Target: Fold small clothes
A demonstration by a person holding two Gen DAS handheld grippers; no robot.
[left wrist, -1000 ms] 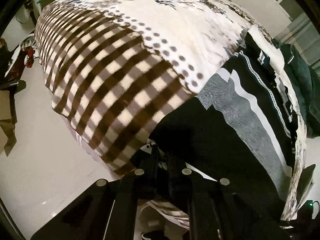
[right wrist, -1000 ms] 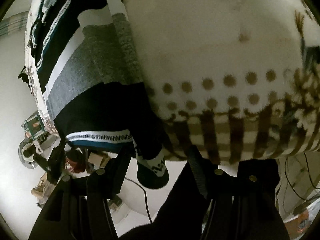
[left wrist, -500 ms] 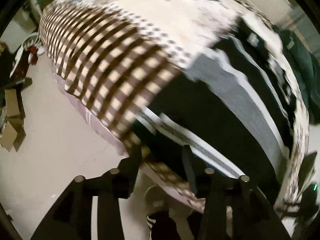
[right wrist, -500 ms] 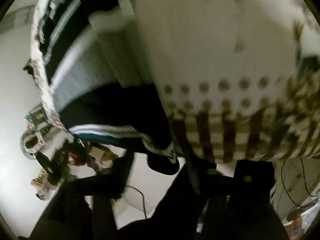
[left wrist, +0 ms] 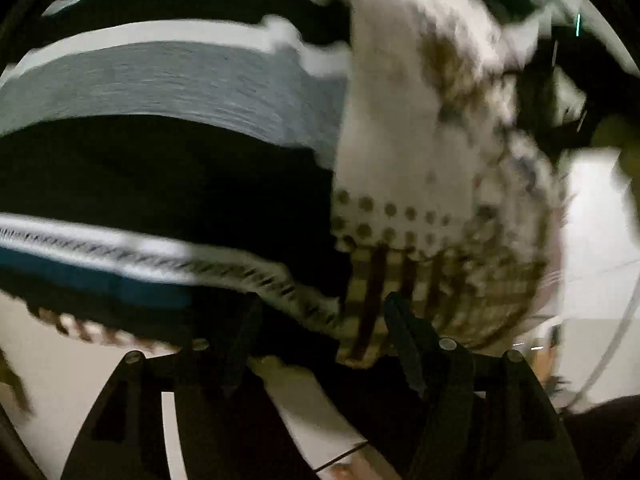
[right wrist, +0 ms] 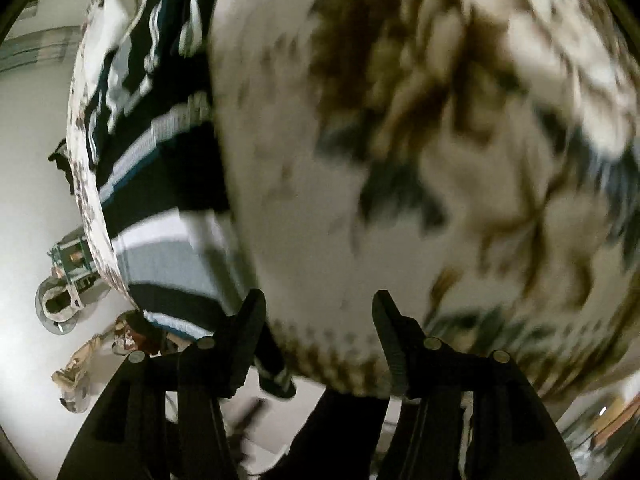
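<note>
A small black garment (left wrist: 160, 172) with grey, white and teal bands lies on a blanket-covered bed; its patterned hem (left wrist: 120, 256) hangs at the near edge. It also shows in the right wrist view (right wrist: 160, 168) at the left. My left gripper (left wrist: 320, 316) is open, its fingers (left wrist: 404, 332) spread just below the hem and blanket edge, holding nothing. My right gripper (right wrist: 318, 316) is open and empty over the cream blanket, with the garment's dark cuff (right wrist: 276, 376) hanging beside its left finger. Both views are motion-blurred.
The cream blanket (right wrist: 440, 160) with brown flowers, dots and checks (left wrist: 440, 280) covers the bed. Pale floor (left wrist: 600, 240) lies around it. Clutter and a round object (right wrist: 56, 304) sit on the floor at the left. A cable (left wrist: 616, 344) runs at the right.
Both grippers have opened and let go of the garment. The left view has swung right along the hem; the right view has moved up over the blanket.
</note>
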